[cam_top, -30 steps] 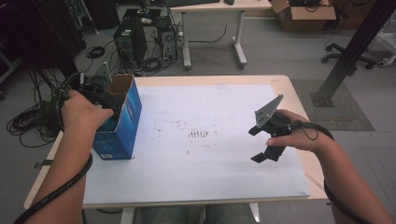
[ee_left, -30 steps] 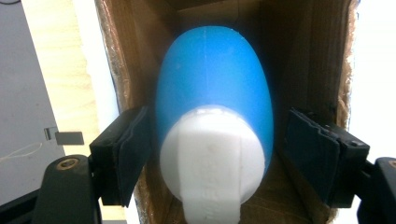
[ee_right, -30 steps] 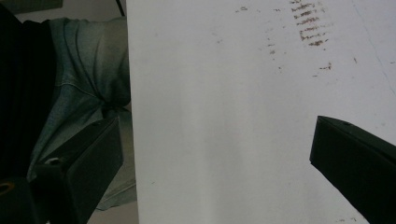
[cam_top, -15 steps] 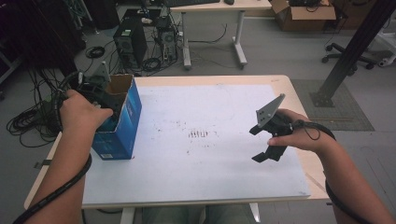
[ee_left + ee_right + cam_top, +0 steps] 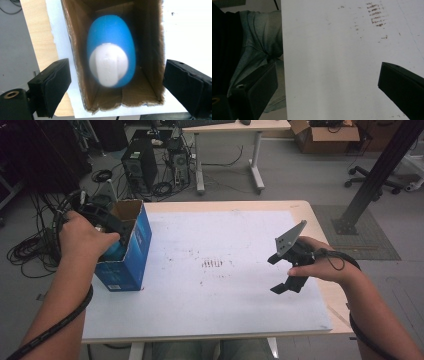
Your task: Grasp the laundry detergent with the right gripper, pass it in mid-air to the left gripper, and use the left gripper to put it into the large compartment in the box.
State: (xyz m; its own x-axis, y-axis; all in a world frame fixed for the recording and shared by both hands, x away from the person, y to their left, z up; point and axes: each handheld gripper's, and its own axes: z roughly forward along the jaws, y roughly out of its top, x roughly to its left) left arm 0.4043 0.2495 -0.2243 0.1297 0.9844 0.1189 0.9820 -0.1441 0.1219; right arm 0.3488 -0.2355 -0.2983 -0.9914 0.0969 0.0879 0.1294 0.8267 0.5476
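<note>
We find the left tongs [image 5: 115, 82] poised over the open top of the box [image 5: 131, 251], which stands upright at the left edge of the bench [image 5: 240, 215]. In the left gripper view the two black jaws stand wide, one to either side of the box mouth [image 5: 75, 62], and they have just been opening; nothing is clamped between them. Inside the box lies the blue bottle [image 5: 112, 42], its white cap [image 5: 108, 64] turned up toward the camera; the bottle is blurred in that view, so we cannot tell whether it rests on the cardboard floor or is still settling. It is apart from both jaws. In the high view the left hand [image 5: 82, 237] is at the box's top, with the gripper body partly over the opening. The right tongs [image 5: 281, 272] are held above the white sheet [image 5: 235, 305] that covers the bench, on its right side, well apart from the box. In the right gripper view [image 5: 327, 95] their jaws stand wide with nothing between them, over bare sheet near its front edge, beside a patch of brown marks [image 5: 375, 17]. The right hand [image 5: 320, 265] grips the tool from the right. On the floor beyond the bench we see a computer tower [image 5: 135, 165] and cables.
</note>
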